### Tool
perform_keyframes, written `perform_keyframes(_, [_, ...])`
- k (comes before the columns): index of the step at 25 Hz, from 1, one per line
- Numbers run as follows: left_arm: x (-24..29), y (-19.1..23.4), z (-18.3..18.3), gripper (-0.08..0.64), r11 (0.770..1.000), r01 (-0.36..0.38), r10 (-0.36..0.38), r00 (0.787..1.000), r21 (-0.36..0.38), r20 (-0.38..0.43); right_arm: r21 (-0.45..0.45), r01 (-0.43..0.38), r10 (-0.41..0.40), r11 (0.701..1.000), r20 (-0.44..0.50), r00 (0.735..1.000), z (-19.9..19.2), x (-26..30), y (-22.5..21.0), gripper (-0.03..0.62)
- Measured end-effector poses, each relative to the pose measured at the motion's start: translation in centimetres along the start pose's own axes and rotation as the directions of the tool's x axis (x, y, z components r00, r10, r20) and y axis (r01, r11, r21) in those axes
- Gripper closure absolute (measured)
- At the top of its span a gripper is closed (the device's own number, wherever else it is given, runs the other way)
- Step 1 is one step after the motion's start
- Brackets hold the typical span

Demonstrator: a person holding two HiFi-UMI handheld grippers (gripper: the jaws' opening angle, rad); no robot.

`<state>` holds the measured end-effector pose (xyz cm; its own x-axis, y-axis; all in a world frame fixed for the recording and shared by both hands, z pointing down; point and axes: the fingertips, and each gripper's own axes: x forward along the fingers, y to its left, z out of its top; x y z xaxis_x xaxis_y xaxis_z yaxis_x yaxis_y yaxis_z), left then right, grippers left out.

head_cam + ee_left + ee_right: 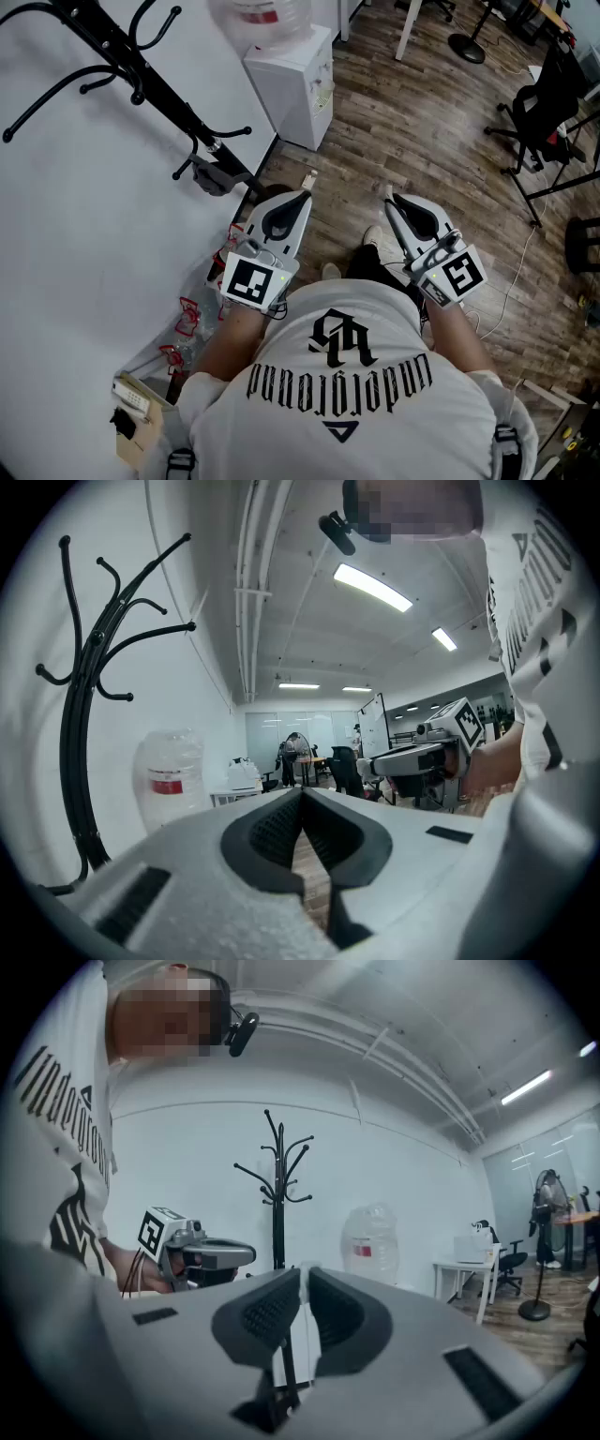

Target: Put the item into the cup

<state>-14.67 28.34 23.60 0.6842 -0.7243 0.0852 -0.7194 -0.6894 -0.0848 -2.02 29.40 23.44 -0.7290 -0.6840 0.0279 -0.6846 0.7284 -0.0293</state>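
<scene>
Item and cup: neither is in view, so weight, stiffness and grasp point cannot be judged; both presumably lie outside the frames. Left gripper [302,799]: jaws together, empty. Right gripper [304,1283]: jaws narrowly apart, empty. Count: two grippers, one coat stand [278,1194], one water bottle [371,1241]

The left claw [302,808] is held level, jaws closed together, empty. The right claw [304,1288] is held level, jaws narrowly parted, nothing gripped.
</scene>
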Motion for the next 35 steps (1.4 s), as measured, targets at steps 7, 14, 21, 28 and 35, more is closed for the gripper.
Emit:
perform_keyframes(7, [0.0,0.2,0.1,0.555,1.000,0.002,-0.002,1.000,0.002,0.006,-0.005,0.006,-0.006,1.000,0.004,1.000,0.2,0.1,0.0,0.552])
perform_keyframes(14, [0.7,0.9,0.2,0.554,1.000,0.005,-0.005,1.000,-0.008,0.017,0.000,0.033,-0.033,0.999,-0.002,0.999,0.3,0.5,-0.9,0.551])
perform_keyframes(21, [3.0,1.6,0.1,0.554,1.000,0.018,-0.018,1.000,0.009,0.019,0.002,0.031,-0.031,1.000,0.000,1.000,0.1,1.4,-2.8,0.551])
perform_keyframes(28, [8.0,3.0,0.2,0.554,1.000,-0.003,0.003,1.000,-0.008,-0.002,0.023,0.024,-0.024,0.999,-0.001,1.000,-0.4,2.6,-8.1,0.551])
perform_keyframes(35, [15.8,4.9,0.0,0.554,0.999,-0.039,0.039,0.999,-0.009,-0.039,0.053,-0.025,0.026,0.998,-0.007,1.000,-1.0,5.3,-16.2,0.549])
